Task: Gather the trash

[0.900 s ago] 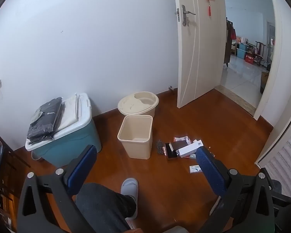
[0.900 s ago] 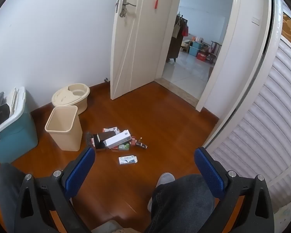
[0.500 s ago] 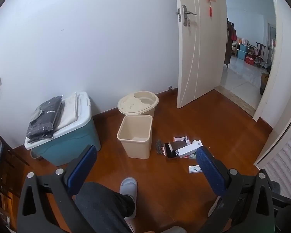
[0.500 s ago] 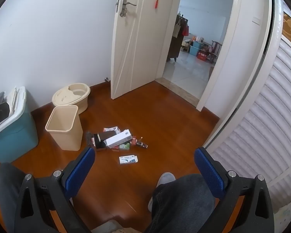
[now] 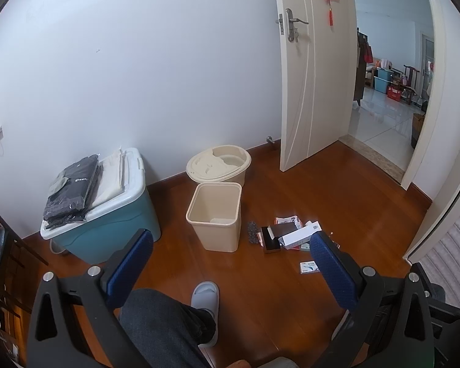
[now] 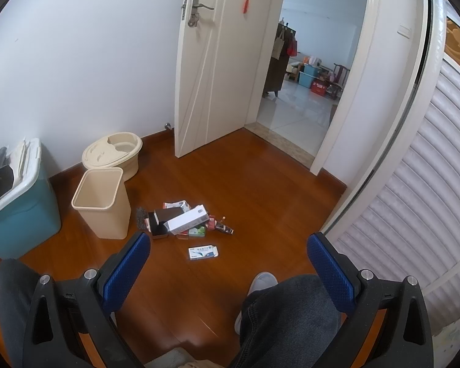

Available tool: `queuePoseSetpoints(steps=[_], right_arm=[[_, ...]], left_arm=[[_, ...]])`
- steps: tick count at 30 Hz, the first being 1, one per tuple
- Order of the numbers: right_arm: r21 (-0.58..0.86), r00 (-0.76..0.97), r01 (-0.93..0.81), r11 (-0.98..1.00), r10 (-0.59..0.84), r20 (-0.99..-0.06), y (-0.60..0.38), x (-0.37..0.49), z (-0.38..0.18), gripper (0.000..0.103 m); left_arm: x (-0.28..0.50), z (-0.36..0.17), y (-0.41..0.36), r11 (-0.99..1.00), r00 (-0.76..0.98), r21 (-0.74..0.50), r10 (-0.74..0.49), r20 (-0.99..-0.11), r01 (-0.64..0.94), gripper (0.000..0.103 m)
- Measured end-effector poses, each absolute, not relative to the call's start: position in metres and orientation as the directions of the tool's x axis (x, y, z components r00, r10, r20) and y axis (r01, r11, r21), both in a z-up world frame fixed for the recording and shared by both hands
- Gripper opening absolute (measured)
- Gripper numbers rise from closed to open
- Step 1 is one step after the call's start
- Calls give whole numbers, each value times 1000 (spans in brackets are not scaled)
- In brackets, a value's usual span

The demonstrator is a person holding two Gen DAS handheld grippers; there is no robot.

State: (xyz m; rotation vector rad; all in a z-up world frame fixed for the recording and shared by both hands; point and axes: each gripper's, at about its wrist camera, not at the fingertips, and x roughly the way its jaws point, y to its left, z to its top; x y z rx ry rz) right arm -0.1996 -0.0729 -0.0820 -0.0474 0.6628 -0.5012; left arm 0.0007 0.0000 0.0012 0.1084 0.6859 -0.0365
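Observation:
A pile of trash (image 5: 283, 234) lies on the wood floor: a long white box (image 6: 187, 219), a dark box, wrappers and small packets. A small blue-and-white box (image 6: 203, 251) lies apart in front of it. A beige waste bin (image 5: 214, 216) stands open just left of the pile; it also shows in the right wrist view (image 6: 102, 202). My left gripper (image 5: 231, 256) is open and empty, held high above the floor. My right gripper (image 6: 228, 259) is open and empty, also well above the trash.
A round beige tub (image 5: 219, 164) stands behind the bin by the wall. A teal storage box (image 5: 107, 224) with folded clothes is at the left. The white door (image 6: 214, 61) is ajar. A slatted white panel (image 6: 414, 199) is on the right. The person's legs and slippers (image 5: 204, 293) are below.
Both views have shifted only slightly; the left gripper drifted a little. Both grippers stay open and nothing on the floor has moved.

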Motion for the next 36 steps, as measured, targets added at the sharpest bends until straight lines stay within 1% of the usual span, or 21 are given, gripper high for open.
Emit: queuePoseSetpoints(steps=[7, 10, 36], right_arm=[[-193, 678, 440, 877, -465, -569, -71, -194, -75, 103], [-191, 679, 442, 876, -466, -567, -71, -198, -85, 103], [-179, 681, 445, 878, -461, -569, -78, -201, -81, 103]], left_arm=[[-2, 1, 1, 993, 777, 89, -1, -630, 73, 103], [-1, 0, 2, 993, 774, 85, -7, -633, 78, 103], [-2, 1, 1, 993, 777, 77, -25, -629, 94, 103]])
